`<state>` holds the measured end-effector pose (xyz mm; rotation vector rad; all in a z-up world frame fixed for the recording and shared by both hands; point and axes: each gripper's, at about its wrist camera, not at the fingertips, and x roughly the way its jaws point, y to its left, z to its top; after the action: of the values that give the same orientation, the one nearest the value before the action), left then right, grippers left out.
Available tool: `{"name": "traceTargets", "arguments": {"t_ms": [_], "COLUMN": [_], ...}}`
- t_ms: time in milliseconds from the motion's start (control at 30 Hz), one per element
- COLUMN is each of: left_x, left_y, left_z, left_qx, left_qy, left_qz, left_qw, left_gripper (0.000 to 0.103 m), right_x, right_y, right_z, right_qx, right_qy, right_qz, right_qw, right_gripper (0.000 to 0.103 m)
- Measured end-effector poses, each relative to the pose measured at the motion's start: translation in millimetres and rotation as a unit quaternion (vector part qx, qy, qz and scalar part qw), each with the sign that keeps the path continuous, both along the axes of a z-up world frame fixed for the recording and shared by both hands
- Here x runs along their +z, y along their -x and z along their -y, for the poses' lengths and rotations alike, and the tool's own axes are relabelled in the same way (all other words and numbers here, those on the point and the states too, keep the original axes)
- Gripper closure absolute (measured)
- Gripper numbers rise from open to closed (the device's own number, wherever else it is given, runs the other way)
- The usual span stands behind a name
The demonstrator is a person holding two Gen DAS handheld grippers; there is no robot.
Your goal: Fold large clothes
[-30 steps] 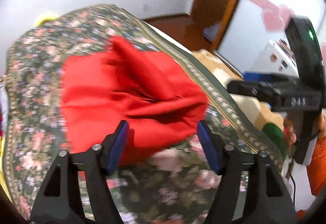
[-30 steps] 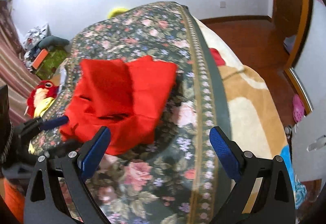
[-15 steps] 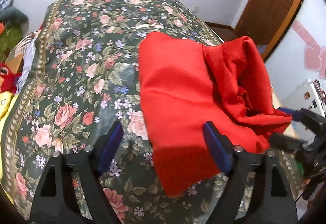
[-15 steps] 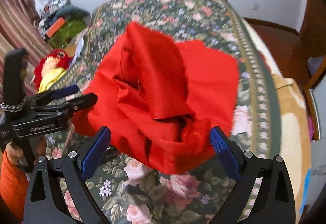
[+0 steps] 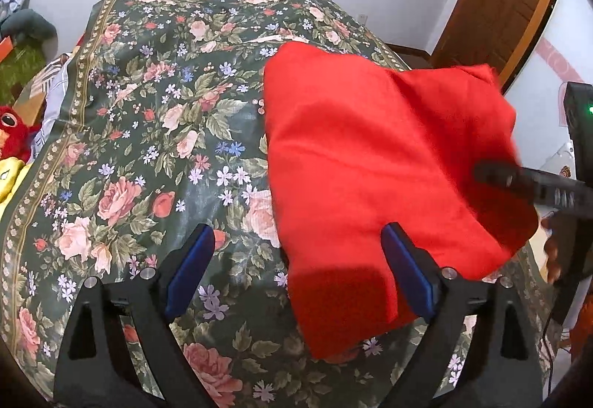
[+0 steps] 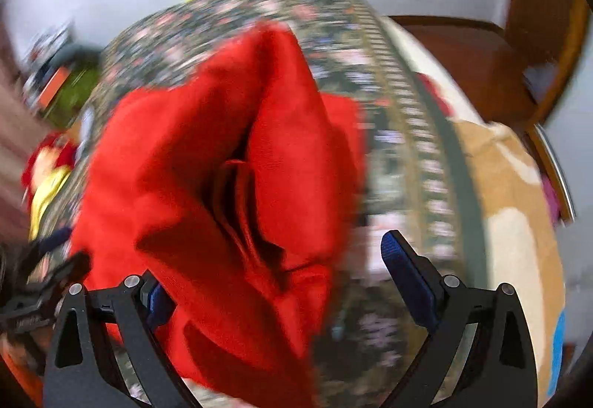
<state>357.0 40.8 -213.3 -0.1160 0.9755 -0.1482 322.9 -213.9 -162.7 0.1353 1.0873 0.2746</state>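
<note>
The bunched bright-red cloth garment [image 5: 370, 163] lies near the floral bedspread's [image 5: 148, 133] right edge; both the left gripper [image 5: 296, 267] and the right gripper [image 6: 274, 278] stand spread wide, the left's jaws having just been opening, clamping nothing.

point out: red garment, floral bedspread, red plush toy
red garment [image 5: 370, 156], left wrist view, flat middle of its top layer.
floral bedspread [image 5: 155, 133], left wrist view, bare patch left of the garment.
red plush toy [image 5: 13, 133], left wrist view, its head at the left edge.

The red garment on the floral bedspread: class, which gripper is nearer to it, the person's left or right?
Right. The right gripper has the red garment bunched between its open fingers; the left gripper hangs open at the cloth's near edge, one finger over it.
</note>
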Motion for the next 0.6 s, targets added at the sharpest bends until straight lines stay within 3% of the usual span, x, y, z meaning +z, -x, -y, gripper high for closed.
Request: {"name": "traceTargets", "arguments": {"t_ms": [133,200,400,600], "left_x": [-0.2,0.4,8.6,29.1], "left_y": [2.3,3.8,5.4,3.1], "left_z": [2.1,2.8,6.1,10.2], "left_qx": [0.000,0.001,0.003,0.001], "left_qy": [-0.007,-0.012,-0.027,-0.043], "left_qz": [0.001,0.003,0.003,0.013], "left_qw": [1.0000,0.9999,0.9996,0.9990], "left_gripper": [0.010,0.010,0.011,0.011], "right_x": [-11.2,-12.1,5.8,27.4], "right_y": [0.1,6.7,22.8,20.0], "right_z": [45.6,58.8,59.0,42.7], "right_qx": [-0.065,-0.070,-0.042,-0.007], "right_qy": [-0.003,-0.007,-0.004,-0.044], "right_qz": [-0.033,-0.041,-0.024,0.001], "right_qw": [0.997,0.997,0.999,0.999], "right_gripper": [0.006,0.006,0.006,0.006]}}
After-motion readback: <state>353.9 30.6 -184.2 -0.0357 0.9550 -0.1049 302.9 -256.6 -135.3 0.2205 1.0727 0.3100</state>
